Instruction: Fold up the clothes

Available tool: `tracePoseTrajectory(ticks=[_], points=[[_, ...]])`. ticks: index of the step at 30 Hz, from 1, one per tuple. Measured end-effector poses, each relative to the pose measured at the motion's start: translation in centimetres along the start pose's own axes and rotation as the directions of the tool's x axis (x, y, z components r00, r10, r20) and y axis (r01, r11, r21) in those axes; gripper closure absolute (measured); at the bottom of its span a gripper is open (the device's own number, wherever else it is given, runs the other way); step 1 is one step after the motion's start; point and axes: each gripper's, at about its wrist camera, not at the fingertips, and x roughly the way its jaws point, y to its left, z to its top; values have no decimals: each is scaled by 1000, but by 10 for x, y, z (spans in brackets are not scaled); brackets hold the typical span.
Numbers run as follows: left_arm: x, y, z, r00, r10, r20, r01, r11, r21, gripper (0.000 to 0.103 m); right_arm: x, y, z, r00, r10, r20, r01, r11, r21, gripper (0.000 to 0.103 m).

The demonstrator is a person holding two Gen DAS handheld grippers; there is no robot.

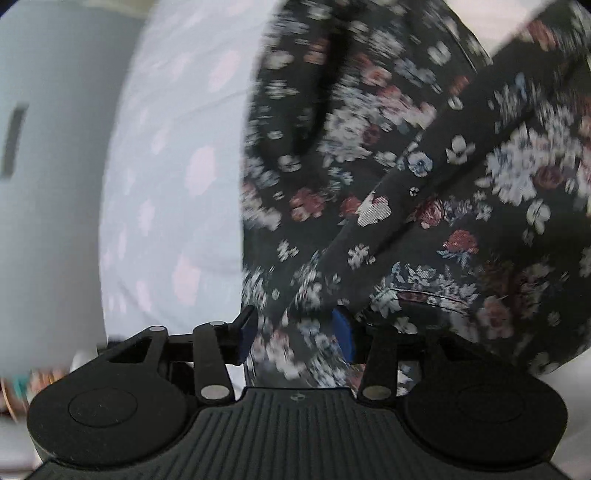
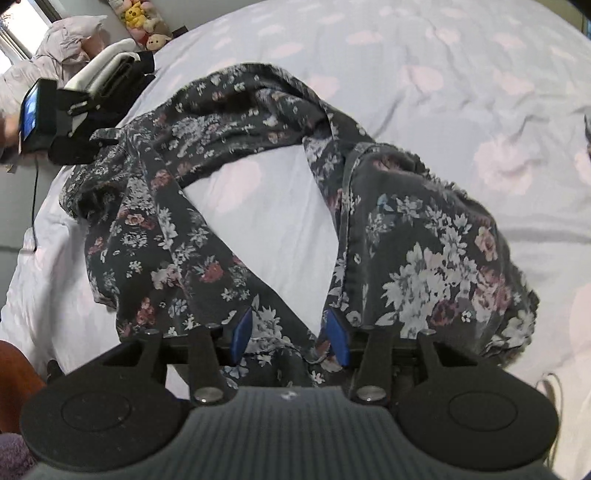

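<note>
A dark floral garment [image 2: 436,266] lies crumpled on the pale bed sheet [image 2: 443,92], bent in a loop with bare sheet showing in the middle. My right gripper [image 2: 290,334] has its blue pads on either side of a fold of the garment at its near edge. My left gripper [image 1: 295,334] holds another part of the same floral garment [image 1: 406,177] between its blue pads; that view is blurred. The left gripper also shows in the right wrist view [image 2: 74,144] at the garment's far left end.
The sheet has faint pink flower prints. Folded white and dark items [image 2: 114,70], pillows [image 2: 66,44] and plush toys [image 2: 144,22] lie at the far left of the bed. A grey wall [image 1: 48,184] stands beyond the bed's edge in the left wrist view.
</note>
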Motion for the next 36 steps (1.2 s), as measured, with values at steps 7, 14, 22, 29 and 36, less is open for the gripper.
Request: tracePoseTrajectory(ticks=[7, 14, 22, 29, 36], points=[[18, -18, 5, 998, -22, -59, 28, 994, 101, 60, 16, -13, 3, 999, 42, -30, -40, 997, 66, 55], [15, -37, -5, 995, 12, -94, -5, 997, 82, 101, 14, -12, 3, 999, 39, -21, -38, 997, 73, 55], [-79, -77, -80, 988, 126, -87, -134, 986, -101, 102, -16, 4, -2, 996, -32, 77, 31, 999, 22, 55], [-142, -123, -118, 981, 144, -127, -169, 961, -219, 102, -29, 19, 27, 969, -199, 150, 206, 978, -35, 52], [-179, -159, -133, 976, 145, -160, -192, 922, -336, 102, 22, 12, 81, 951, -292, 99, 292, 956, 16, 50]])
